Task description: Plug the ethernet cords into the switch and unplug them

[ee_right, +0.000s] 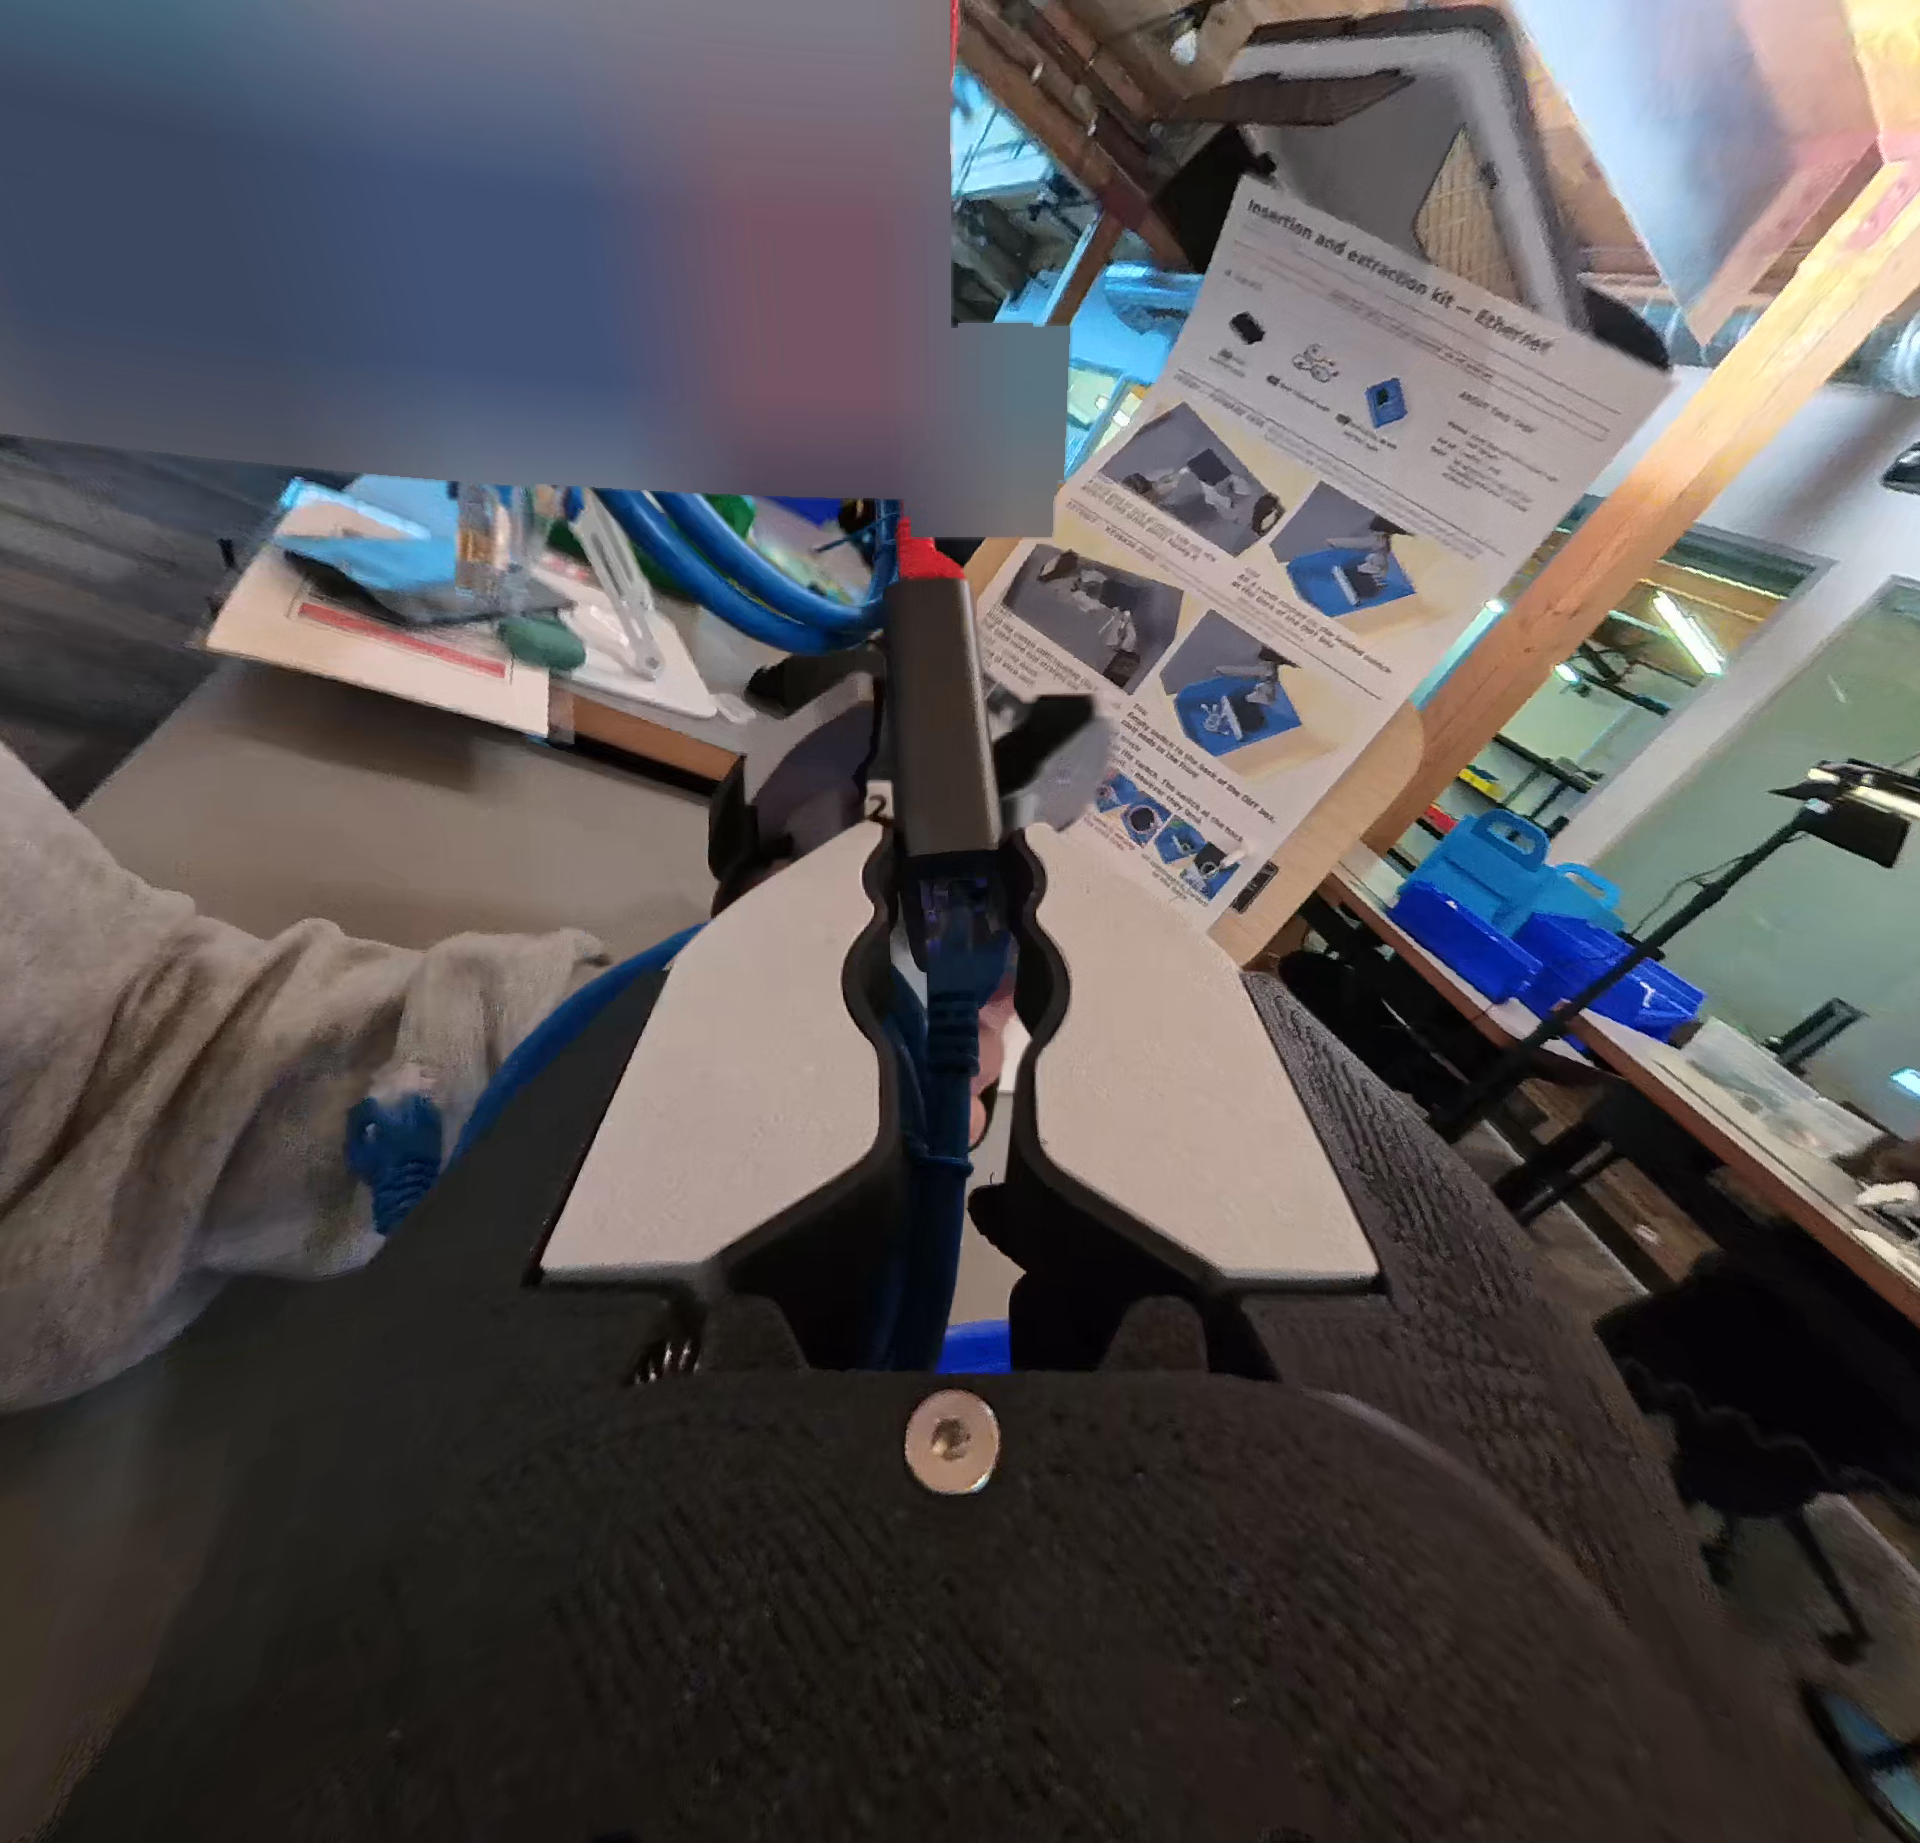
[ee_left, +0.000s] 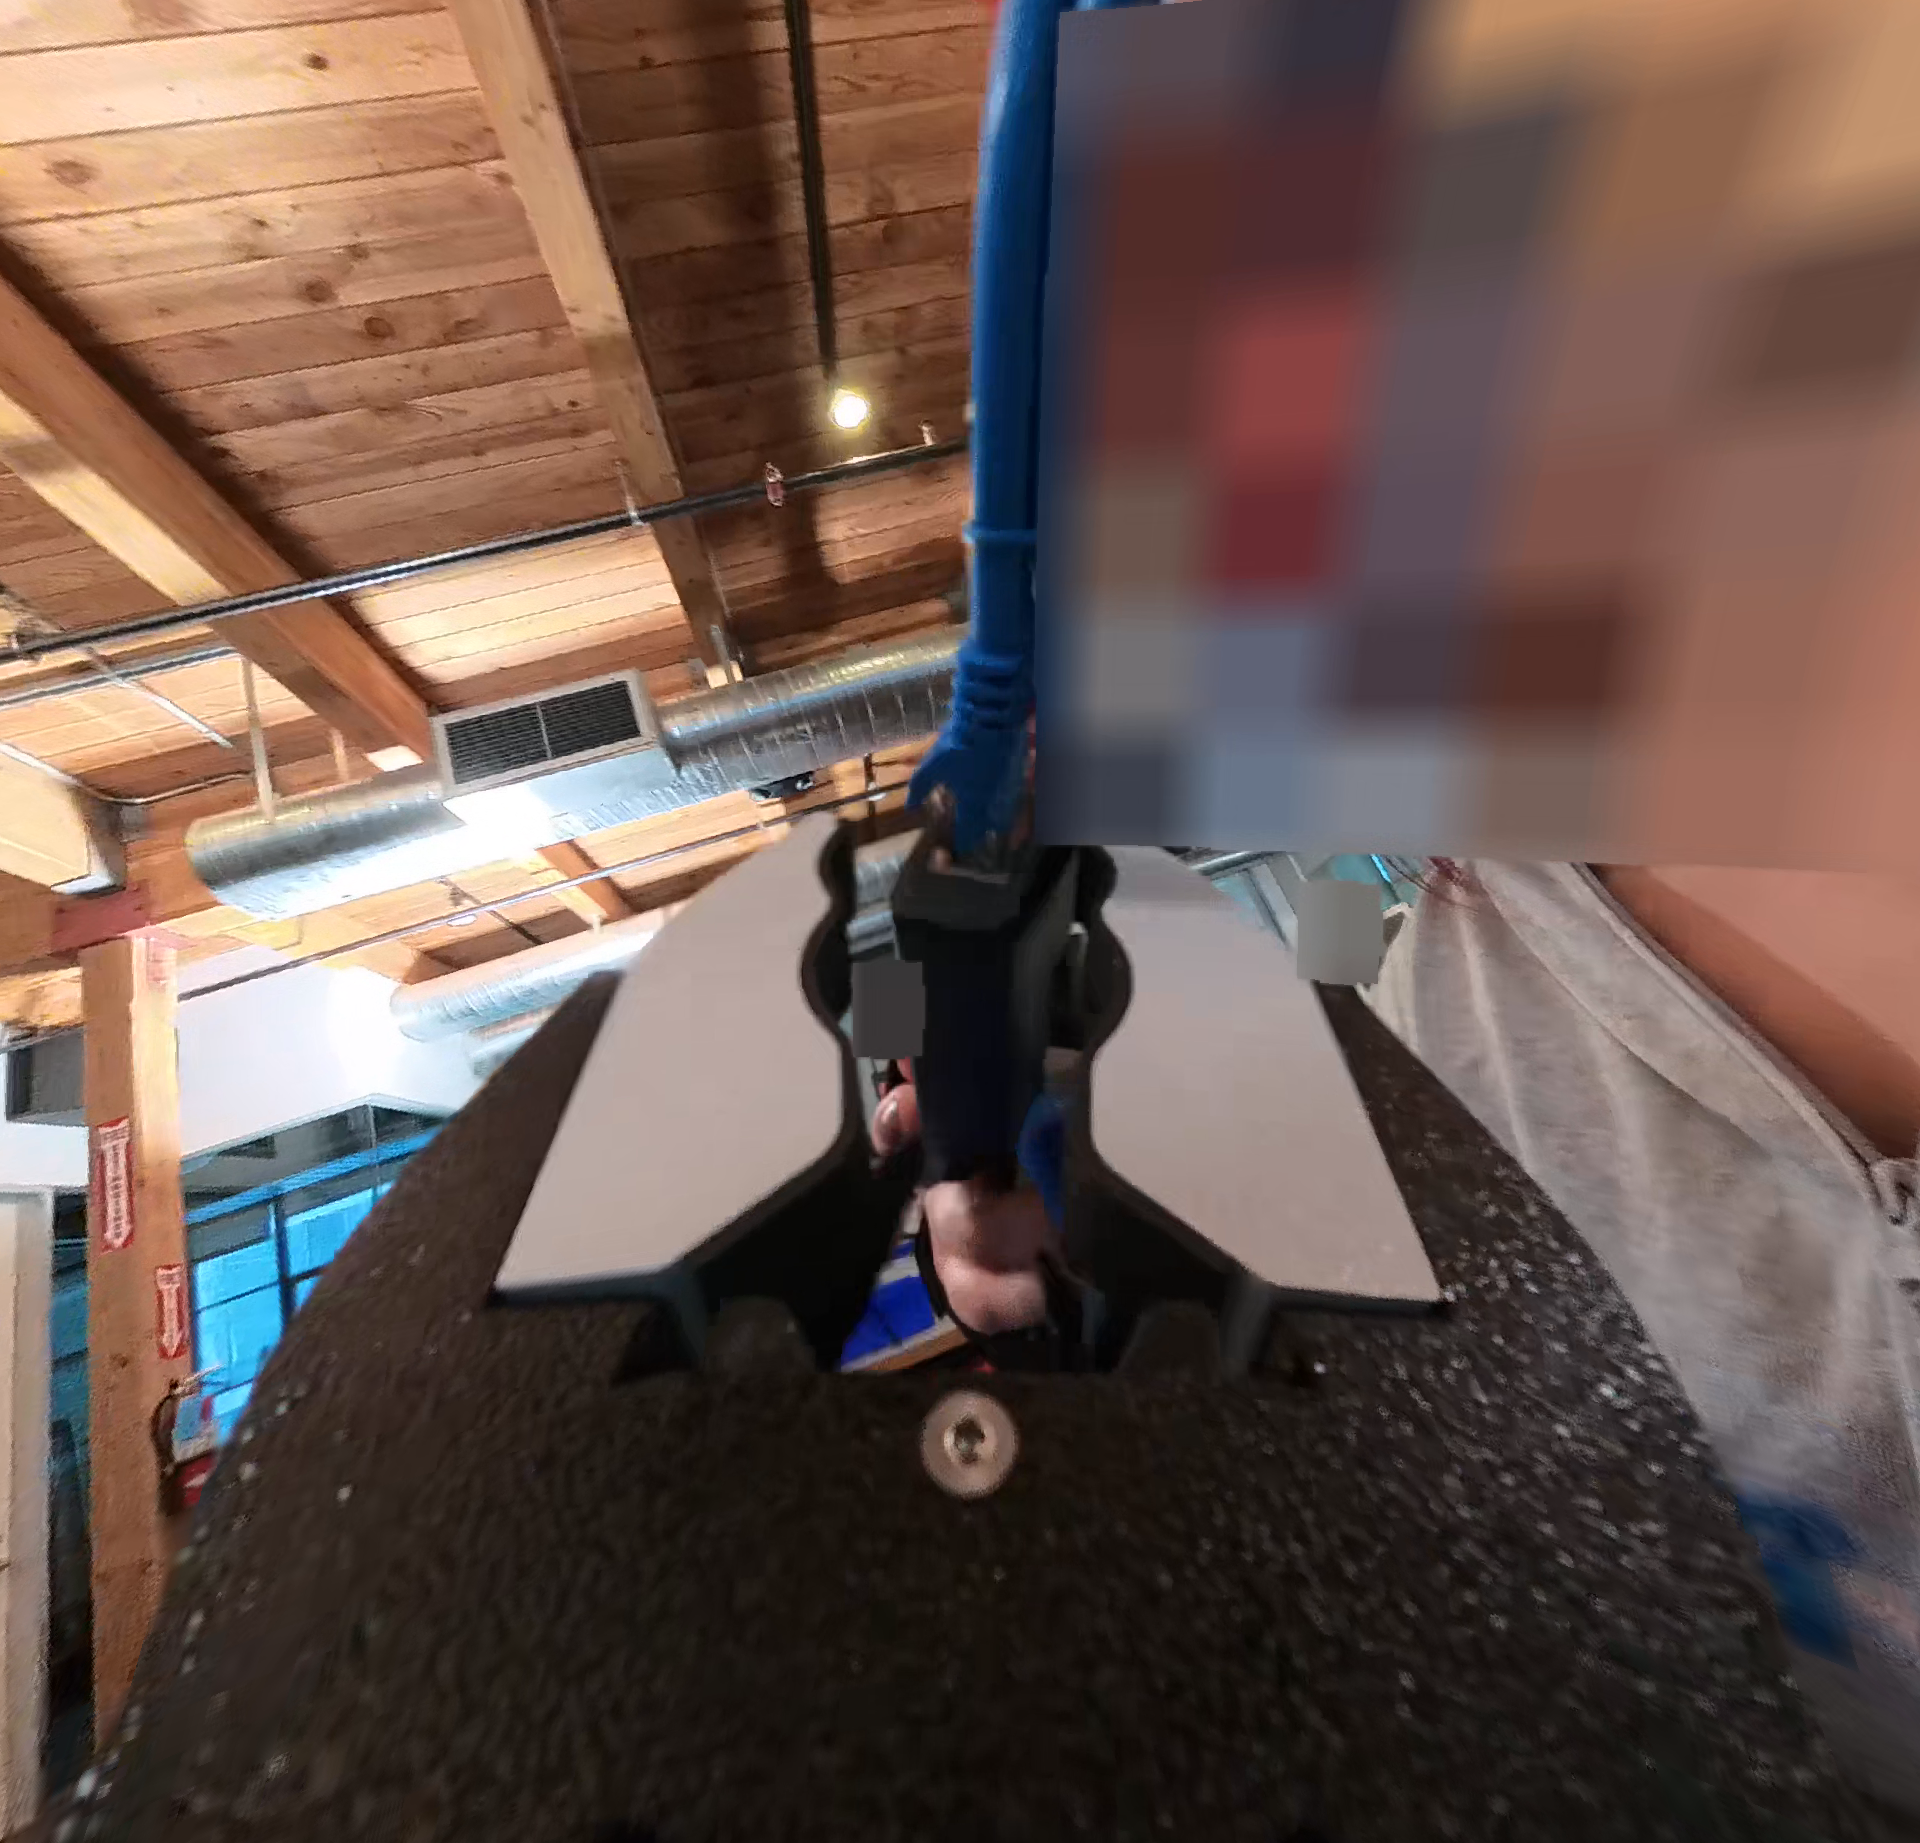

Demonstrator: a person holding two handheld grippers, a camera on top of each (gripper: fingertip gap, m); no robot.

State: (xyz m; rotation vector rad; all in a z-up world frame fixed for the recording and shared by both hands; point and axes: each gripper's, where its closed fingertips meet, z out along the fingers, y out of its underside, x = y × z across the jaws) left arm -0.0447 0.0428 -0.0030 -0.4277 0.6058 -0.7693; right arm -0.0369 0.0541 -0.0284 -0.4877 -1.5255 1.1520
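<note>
In the left wrist view, beneath a wooden plank ceiling point(ee_left: 312, 183) with a silver duct point(ee_left: 790, 723), the left gripper point(ee_left: 977, 920) pinches a slim black adapter point(ee_left: 982, 1004). A blue Ethernet cable point(ee_left: 1003, 463) plugs into the adapter's upper end and runs upward. In the right wrist view, the right gripper point(ee_right: 956, 910) is clamped on the cable's blue plug point(ee_right: 961, 920), seated in the dark grey adapter point(ee_right: 940, 713) just beyond its tips. An instruction sheet point(ee_right: 1351, 505) stands to the right; blue bins point(ee_right: 1538, 920) sit on a far bench point(ee_right: 1714, 1097).
</note>
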